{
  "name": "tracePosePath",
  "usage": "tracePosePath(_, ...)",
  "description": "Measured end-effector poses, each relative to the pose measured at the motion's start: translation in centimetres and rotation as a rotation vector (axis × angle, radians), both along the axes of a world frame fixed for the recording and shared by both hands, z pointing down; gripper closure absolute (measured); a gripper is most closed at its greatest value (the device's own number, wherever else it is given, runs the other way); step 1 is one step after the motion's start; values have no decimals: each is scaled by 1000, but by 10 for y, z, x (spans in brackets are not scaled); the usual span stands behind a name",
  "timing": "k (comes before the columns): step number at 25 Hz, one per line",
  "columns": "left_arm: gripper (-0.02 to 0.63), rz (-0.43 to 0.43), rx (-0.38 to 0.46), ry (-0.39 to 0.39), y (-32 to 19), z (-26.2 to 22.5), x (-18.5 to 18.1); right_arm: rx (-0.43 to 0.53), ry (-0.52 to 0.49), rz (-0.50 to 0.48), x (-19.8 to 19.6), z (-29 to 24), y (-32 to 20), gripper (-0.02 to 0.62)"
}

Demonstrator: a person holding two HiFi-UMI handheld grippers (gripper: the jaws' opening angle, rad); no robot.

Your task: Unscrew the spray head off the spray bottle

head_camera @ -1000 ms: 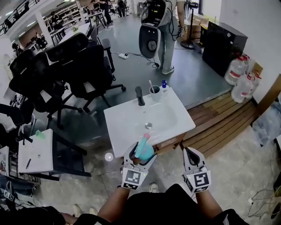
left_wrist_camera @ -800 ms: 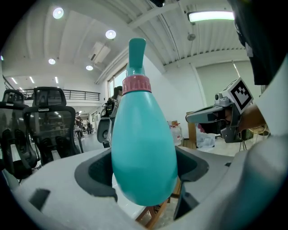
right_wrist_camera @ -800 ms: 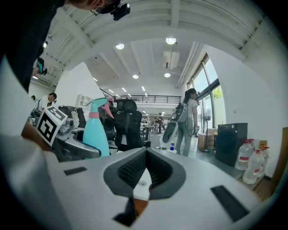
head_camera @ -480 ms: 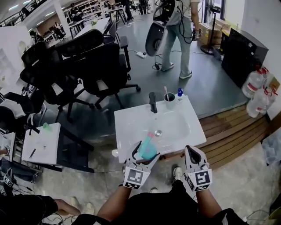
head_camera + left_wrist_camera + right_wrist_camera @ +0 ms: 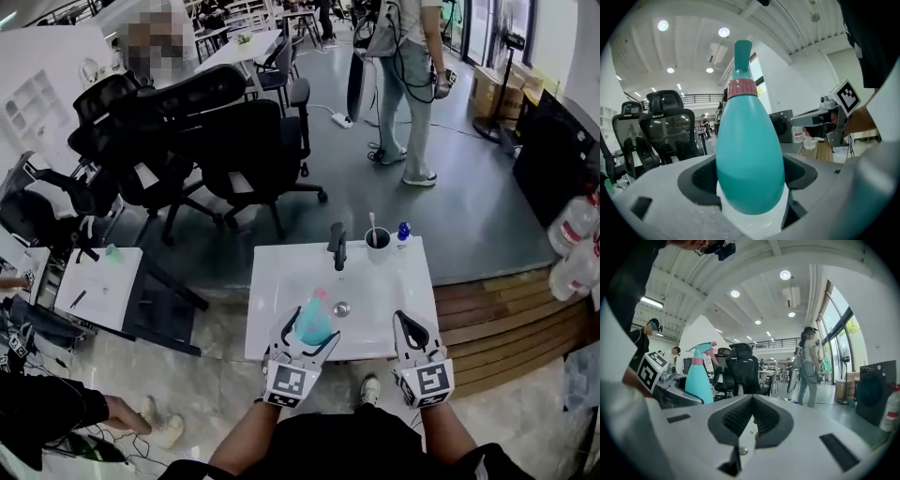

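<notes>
your left gripper [image 5: 307, 330] is squeezed tight on the fat belly of the spray bottle [image 5: 750, 154]. the bottle stands up between the jaws, over the front of the white sink [image 5: 281, 281]. your right gripper [image 5: 406, 321] is pressed shut with nothing in it, near the bottle on its right. at the back of the sink, a cup [image 5: 378, 241] holds a toothbrush [image 5: 372, 223]. the bottle is teal with a pink ring [image 5: 741, 87] under its spray head [image 5: 704, 350].

Black office chairs [image 5: 246, 141]; grey floor [image 5: 469, 211]
</notes>
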State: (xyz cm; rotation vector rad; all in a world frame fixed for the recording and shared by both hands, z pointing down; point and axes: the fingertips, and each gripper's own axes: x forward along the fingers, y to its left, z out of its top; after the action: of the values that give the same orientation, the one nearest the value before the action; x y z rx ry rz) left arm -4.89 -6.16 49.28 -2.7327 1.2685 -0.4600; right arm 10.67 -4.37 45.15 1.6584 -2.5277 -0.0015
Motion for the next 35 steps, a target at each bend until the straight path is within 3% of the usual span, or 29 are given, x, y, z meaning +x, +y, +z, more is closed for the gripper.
tracePosePath(12, 196, -153, -34, -47, -32, 15, 35, -7, 6, -188, 39, 7, -61, 592)
tracePosePath(19, 196, -207, -50, -55, -33, 18, 40, -3, 36, -289, 42, 10, -78, 592)
tracePosePath(30, 196, -208, -71, -51, -64, 30, 5, -36, 57, -475, -34, 17, -91, 589)
tracePosePath(31, 196, -202, -78, -47, -66, 33, 1, -40, 58, -507, -44, 16, -91, 569)
tracePosePath(33, 196, -192, -92, -38, -73, 41, -8, -58, 53, -572, -64, 14, -89, 470)
tracePosePath(35, 196, -177, -103, -43, -80, 47, -17, -76, 36, -611, -83, 8, -86, 443)
